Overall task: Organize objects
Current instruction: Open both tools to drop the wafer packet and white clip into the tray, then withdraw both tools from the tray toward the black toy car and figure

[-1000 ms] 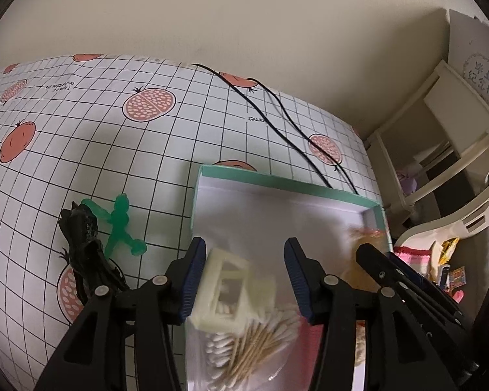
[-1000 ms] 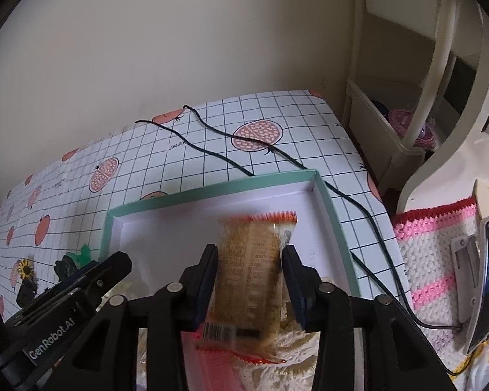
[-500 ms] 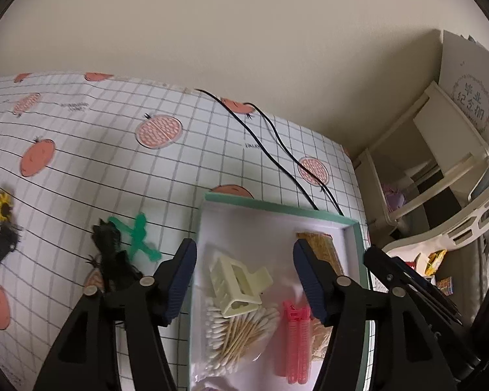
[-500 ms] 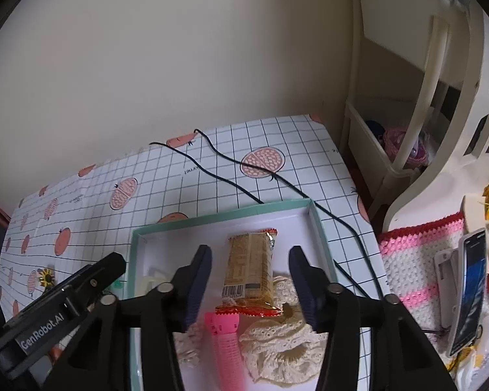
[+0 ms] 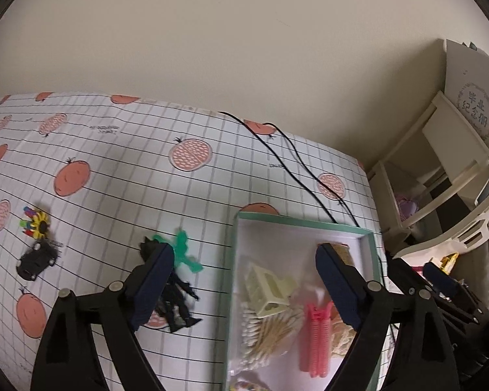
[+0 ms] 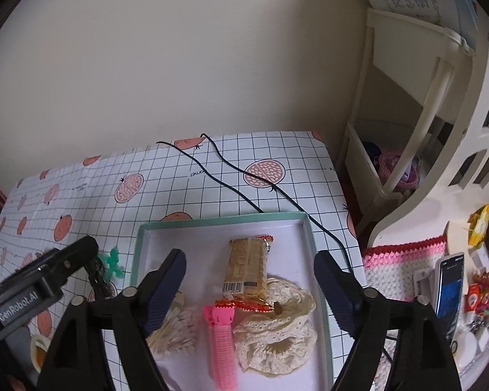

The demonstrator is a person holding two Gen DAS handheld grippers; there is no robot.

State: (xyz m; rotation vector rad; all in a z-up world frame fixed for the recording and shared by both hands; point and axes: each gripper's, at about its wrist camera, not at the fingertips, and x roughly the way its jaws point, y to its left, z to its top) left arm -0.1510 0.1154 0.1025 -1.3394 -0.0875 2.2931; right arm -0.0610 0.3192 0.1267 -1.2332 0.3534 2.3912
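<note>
So both grippers are hanging above the tray (image 6: pixel 321 280) with jaws spread wide and nothing in either one. The left gripper (image 5: pixel 244 280) sits over the tray's left edge, the right gripper (image 6: pixel 249 288) over its middle.

The tray already holds the snack bar (image 6: pixel 246 268), pink hair roller (image 6: pixel 223 342), cream hair claw (image 5: pixel 269 290), cotton swabs (image 5: pixel 270 329) and a lace scrunchie (image 6: pixel 277 325).

Left out on the surface (image 5: pixel 114 169): a green figure (image 5: pixel 184 252), a black figure (image 5: pixel 176 299) just beside it, and further left a black toy car (image 5: pixel 36 262) and a sunflower clip (image 5: pixel 36 224).

What I'd worry about:
- The green and black figures look like they're touching, maybe overlapping, so a grab for one could drag or flick the other.
- Both are thin and flat on the surface, so the jaws could easily scrape the cloth and slip off.
- The toy car would probably roll if nudged.
- The black cables (image 6: pixel 244 192) run right by the tray's far corner; a wide swing could snag them and shift the tray.
</note>
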